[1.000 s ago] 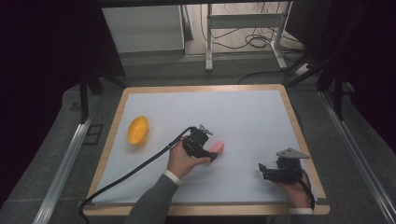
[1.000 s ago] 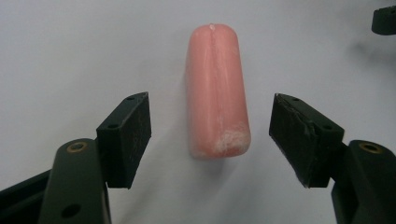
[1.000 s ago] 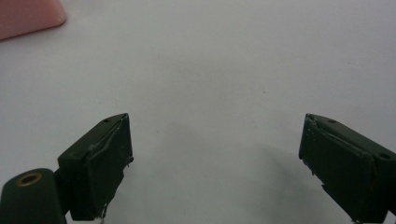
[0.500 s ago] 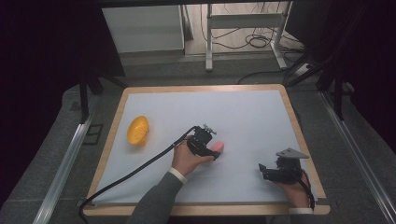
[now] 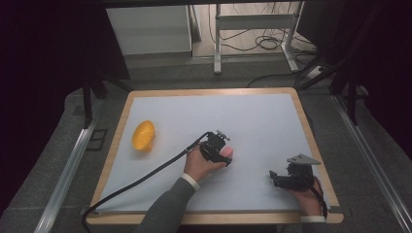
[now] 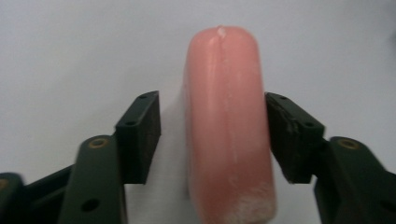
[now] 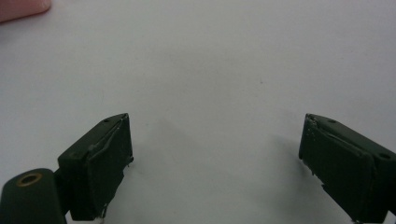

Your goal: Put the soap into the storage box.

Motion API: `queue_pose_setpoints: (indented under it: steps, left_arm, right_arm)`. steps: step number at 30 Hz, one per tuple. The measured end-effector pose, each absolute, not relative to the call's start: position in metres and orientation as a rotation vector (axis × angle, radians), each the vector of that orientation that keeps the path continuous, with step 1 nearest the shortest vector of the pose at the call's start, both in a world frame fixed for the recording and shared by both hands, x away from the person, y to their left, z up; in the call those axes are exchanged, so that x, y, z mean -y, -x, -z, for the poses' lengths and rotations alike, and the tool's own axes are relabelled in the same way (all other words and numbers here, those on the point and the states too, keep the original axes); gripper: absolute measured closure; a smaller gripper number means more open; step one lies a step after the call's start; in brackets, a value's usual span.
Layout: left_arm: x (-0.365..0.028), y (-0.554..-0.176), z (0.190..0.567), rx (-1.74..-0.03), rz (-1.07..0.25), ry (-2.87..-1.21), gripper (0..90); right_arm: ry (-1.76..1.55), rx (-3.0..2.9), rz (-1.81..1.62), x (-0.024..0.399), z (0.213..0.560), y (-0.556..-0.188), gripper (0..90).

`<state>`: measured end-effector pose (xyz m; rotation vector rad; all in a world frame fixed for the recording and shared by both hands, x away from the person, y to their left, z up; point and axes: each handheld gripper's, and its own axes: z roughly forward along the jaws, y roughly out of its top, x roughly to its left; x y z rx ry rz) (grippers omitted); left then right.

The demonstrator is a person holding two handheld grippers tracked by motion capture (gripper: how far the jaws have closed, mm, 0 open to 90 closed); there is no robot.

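White table, left tool straddling pink sausage

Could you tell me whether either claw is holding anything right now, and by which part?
Nothing is firmly held: the open left claw straddles the pink sausage mid-length; the right claw is open.

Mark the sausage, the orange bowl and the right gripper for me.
sausage (image 6: 226, 121), left gripper view, mid-body.
orange bowl (image 5: 143, 135), high view, centre.
right gripper (image 7: 215, 158), right gripper view, midway between its fingers.
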<state>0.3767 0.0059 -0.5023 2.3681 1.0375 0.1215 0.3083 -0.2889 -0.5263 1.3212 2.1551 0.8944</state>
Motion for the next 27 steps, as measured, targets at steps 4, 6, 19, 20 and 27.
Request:
queue_pose_setpoints:
  steps: [4,6,19,20,27]
  left_arm:
    - [-0.003,-0.376,0.505,-1.032,-0.109,-2.368,51.7]
    - [-0.003,-0.375,0.505,-1.035,-0.116,-2.368,56.3]
    - [-0.004,-0.374,0.503,-1.043,-0.14,-2.373,60.0]
    - [-0.005,-0.374,0.503,-1.038,-0.139,-2.373,60.1]
    - [-0.013,-0.369,0.492,-1.006,-0.148,-2.364,60.0]
  right_arm:
    - [-1.32,-2.158,-0.892,0.288,0.527,-0.308,9.4]
    - [-1.319,-2.155,-0.891,0.288,0.526,-0.308,9.4]
    - [-1.318,-2.15,-0.893,0.289,0.525,-0.308,9.4]
    - [-1.318,-2.15,-0.892,0.289,0.525,-0.308,9.4]
    - [-1.319,-2.149,-0.891,0.289,0.525,-0.308,9.4]
